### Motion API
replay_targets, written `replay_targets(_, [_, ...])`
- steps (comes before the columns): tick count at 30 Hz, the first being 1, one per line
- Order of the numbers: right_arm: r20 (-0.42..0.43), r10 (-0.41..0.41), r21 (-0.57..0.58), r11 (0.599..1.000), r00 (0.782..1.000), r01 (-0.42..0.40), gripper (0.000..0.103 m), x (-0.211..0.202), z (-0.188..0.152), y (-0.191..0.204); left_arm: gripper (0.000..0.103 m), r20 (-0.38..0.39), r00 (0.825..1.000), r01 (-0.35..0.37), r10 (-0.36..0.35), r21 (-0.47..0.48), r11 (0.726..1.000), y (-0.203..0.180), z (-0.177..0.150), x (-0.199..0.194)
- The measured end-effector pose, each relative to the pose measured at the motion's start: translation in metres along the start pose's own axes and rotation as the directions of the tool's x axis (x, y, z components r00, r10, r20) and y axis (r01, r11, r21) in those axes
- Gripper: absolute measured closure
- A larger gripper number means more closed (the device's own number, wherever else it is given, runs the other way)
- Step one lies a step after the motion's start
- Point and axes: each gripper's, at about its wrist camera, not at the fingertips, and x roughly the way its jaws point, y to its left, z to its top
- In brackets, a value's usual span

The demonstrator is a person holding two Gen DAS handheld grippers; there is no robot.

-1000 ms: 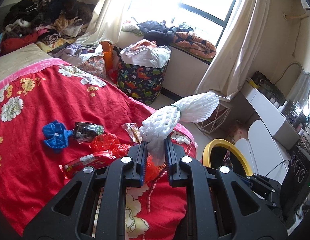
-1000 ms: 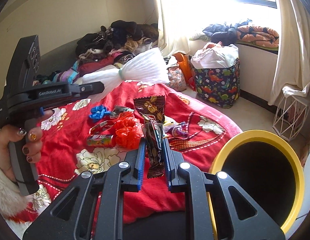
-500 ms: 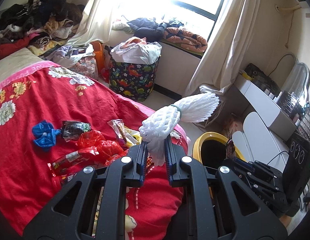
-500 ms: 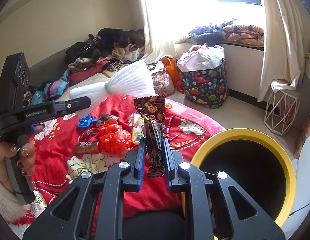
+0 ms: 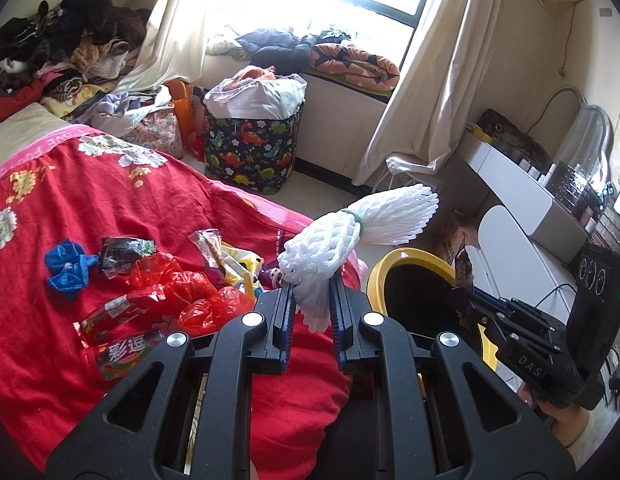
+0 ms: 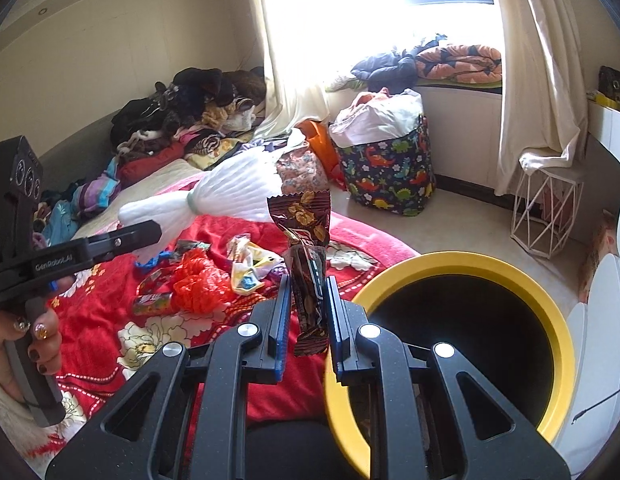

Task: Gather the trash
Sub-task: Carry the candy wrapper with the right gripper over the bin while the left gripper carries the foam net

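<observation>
My left gripper (image 5: 312, 300) is shut on a white foam fruit net (image 5: 350, 236) that sticks up above the bed's edge; the net (image 6: 229, 192) also shows in the right wrist view. My right gripper (image 6: 306, 300) is shut on a brown snack wrapper (image 6: 305, 248), standing upright just left of the yellow bin (image 6: 558, 352). In the left wrist view the yellow bin (image 5: 378, 276) stands beside the bed, with the right gripper (image 5: 466, 300) over it. Several wrappers, red plastic bags (image 5: 181, 284) and a blue bag (image 5: 65, 268) lie on the red bedspread (image 5: 109, 200).
A dinosaur-print laundry basket (image 5: 253, 152) stands by the window wall. Clothes are piled at the bed's head (image 5: 61, 56). A white wire stool (image 6: 546, 208) sits under the curtain. A white desk and chair (image 5: 522, 216) are at the right.
Both grippers have moved right, toward the bin, each still gripping its piece. The bin's mouth looms larger in the right wrist view, and the right gripper has come into the left wrist view.
</observation>
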Motion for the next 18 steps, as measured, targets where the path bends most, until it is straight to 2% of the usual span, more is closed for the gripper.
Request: replay_targets(18, [0.009, -0.077, 0.091, 0.993, 0.997, 0.076, 0.087, -0.009, -0.005, -0.041, 0.093, -0.054, 0.998, 0.027, -0.025, 0.044, 0.999, -0.026, -0.012, 0.018])
